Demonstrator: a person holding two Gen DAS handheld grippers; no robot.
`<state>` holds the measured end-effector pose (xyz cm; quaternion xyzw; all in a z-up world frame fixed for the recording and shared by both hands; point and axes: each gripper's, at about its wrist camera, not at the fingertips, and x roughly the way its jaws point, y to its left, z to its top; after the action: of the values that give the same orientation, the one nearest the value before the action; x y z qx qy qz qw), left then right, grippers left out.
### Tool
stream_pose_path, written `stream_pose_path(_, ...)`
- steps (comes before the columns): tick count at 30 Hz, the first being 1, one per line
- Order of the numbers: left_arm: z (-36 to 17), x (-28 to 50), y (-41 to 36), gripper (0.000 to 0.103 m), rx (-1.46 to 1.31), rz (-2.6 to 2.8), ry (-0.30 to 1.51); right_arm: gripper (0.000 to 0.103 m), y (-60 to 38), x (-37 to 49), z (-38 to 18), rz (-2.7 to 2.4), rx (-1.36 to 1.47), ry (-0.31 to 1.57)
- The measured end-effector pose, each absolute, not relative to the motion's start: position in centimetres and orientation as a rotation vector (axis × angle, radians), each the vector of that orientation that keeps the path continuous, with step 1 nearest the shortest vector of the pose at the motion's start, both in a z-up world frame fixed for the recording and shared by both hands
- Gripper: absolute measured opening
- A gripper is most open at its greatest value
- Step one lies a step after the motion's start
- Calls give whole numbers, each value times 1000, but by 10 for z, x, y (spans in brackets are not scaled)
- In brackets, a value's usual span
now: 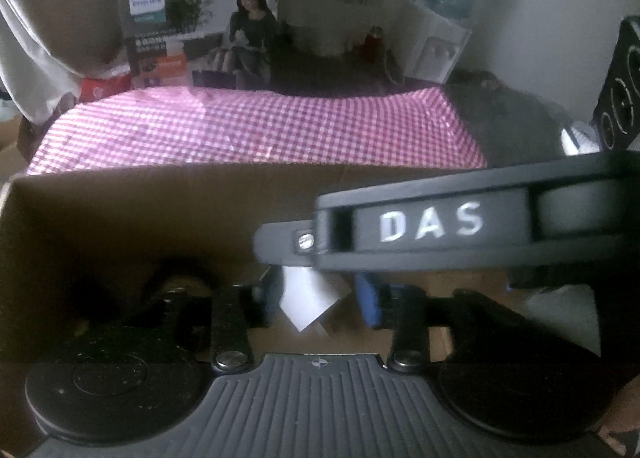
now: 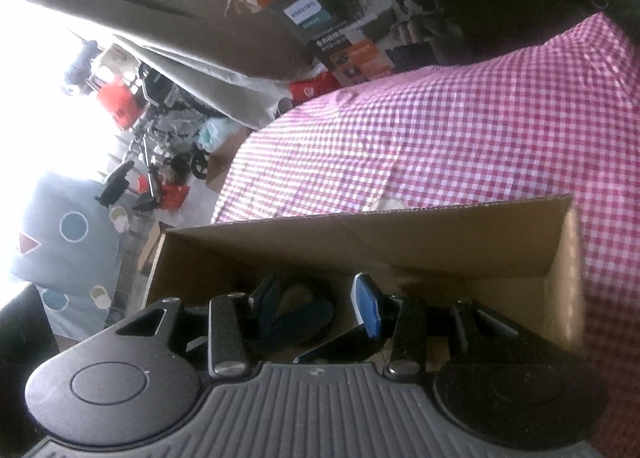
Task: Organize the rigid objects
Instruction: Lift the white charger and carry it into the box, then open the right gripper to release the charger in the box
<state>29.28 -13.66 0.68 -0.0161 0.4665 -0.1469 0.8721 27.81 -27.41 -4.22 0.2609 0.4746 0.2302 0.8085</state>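
Both claws are lowered into the cardboard box, so a placing step is judged to be in hand. The right claw is seen apart, with a blue-tipped finger over dark blue objects on the box floor; whether anything is clamped cannot be told. The left claw is seen apart above a white card. Next, release and a clean lift out are called for. The box stands near the checked cloth's near edge.

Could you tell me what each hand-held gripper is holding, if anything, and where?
Cannot be told: the left hand-held gripper and right hand-held gripper reach into the cardboard box, too dark and blurred.
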Motion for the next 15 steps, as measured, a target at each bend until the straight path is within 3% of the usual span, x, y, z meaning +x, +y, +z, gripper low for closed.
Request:
stream_pose_path(9,36,240,-115,74,-71,-316,879,46,-258,265,-31,424,450,1022)
stream_pose_path(15,57,195,-78,87,-140,-341,788,46,-231,274,-41,308,237,1052)
